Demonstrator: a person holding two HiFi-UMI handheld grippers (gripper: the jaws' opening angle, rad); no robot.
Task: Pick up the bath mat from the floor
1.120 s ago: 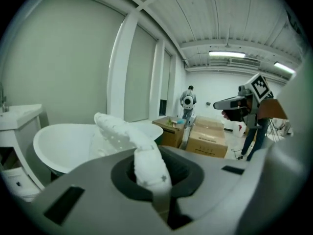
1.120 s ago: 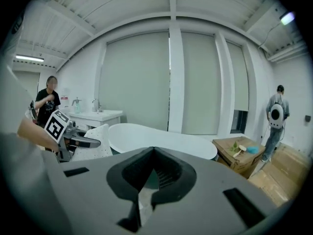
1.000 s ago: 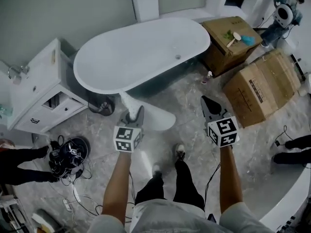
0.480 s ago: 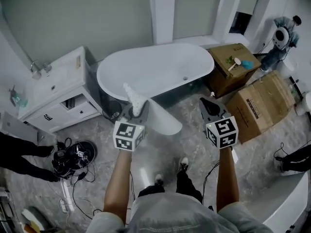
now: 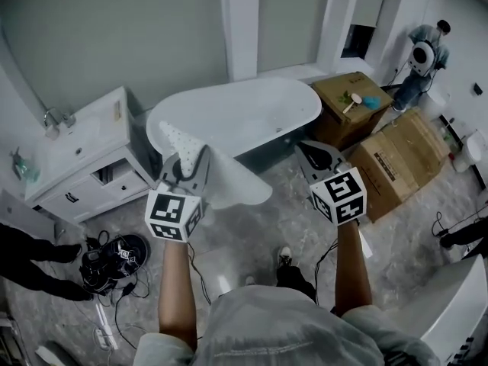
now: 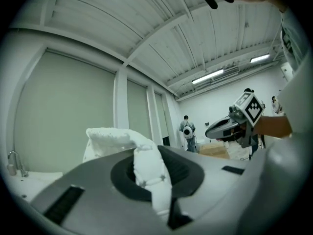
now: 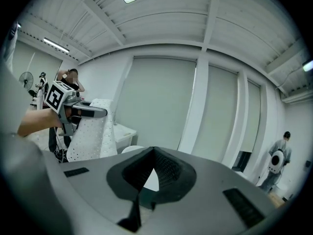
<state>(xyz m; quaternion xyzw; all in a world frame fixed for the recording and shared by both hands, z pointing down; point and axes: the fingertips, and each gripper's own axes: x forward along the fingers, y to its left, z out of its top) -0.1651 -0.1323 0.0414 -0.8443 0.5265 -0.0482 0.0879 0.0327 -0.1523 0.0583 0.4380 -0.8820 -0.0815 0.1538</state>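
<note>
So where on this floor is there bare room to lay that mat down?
Bare marble floor lies between the bathtub, the cardboard boxes and the person's shoes. Crowded: the cables and gear beside the vanity cabinet.

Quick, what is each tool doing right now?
Left tool: closed, holding the mat.
Right tool: closed, empty.

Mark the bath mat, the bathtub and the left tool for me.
bath mat (image 5: 232, 180), head view, on the hanging white sheet right of the left tool.
bathtub (image 5: 244, 113), head view, on its white inner basin.
left tool (image 5: 191, 161), head view, between its tips, shut on the bath mat.
</note>
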